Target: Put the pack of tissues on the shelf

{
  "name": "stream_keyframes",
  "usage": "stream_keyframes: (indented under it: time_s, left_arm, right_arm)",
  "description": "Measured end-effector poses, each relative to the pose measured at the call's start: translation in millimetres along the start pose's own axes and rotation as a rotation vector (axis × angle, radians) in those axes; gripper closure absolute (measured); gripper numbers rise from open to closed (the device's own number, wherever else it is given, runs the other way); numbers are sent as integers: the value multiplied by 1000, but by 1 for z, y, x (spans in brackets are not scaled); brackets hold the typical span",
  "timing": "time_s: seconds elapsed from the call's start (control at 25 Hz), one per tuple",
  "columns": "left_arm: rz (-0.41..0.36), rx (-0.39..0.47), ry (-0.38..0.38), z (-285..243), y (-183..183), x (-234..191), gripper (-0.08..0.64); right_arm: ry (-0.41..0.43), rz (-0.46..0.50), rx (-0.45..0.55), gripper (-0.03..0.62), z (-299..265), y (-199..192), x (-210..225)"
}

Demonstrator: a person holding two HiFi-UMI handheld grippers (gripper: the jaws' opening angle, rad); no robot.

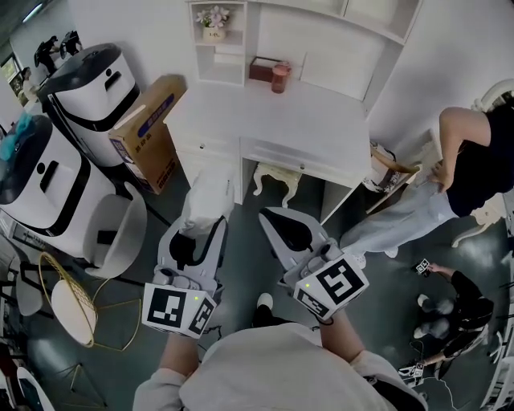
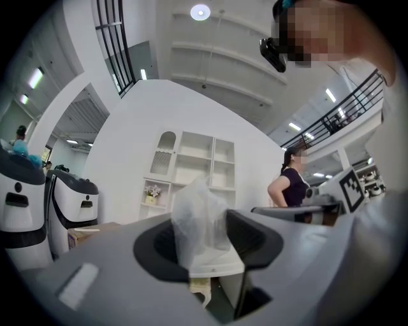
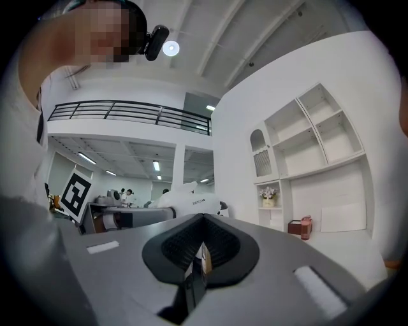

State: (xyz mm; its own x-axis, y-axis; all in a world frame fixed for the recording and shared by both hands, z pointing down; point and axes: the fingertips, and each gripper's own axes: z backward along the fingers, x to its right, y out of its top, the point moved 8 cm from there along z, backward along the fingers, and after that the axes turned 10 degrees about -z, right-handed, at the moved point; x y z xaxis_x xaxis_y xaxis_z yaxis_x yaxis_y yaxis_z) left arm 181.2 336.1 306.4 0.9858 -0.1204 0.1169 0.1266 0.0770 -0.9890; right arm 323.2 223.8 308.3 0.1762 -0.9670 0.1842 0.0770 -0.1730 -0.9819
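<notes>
Far left: two white machines (image 1: 87,90) stand side by side, with a cardboard box (image 1: 149,128) leaning beside them. A gold wire chair (image 1: 71,309) stands on the dark floor below.

Left gripper (image 2: 207,243): it points level toward the desk. Its fingers are partly closed and clamp the pack of tissues (image 1: 207,194) between the pads. The pack is a white, soft plastic-wrapped bundle. It sticks out ahead of the jaws, held in the air short of the white desk (image 1: 313,128). It touches neither the desk nor the shelf (image 1: 222,50).

Centre: the shelf stands at the back of the desk against the wall. A small flower pot (image 1: 213,22) sits in its upper compartment. A brown box (image 1: 263,68) and a pink cup (image 1: 279,79) sit on the desk just to the right of it. A pale stool (image 1: 277,181) stands under the desk.

Right gripper (image 3: 201,251): it is level and parallel to the left one. Its fingers are drawn together to a thin slit, with nothing between the pads.

Right: a person in a dark top (image 1: 470,160) stands beside the desk end. A second person (image 1: 459,309) is low on the floor further right.
</notes>
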Motion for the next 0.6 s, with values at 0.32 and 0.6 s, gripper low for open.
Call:
stream_keyframes:
  time_s: [0.32, 0.6]
  left_arm:
    - [26, 8, 3, -48, -5, 5, 387]
    - [10, 4, 10, -76, -8, 18, 386]
  right_arm:
    - [14, 8, 5, 592, -10, 8, 49]
    - [21, -19, 8, 592, -9, 8, 83]
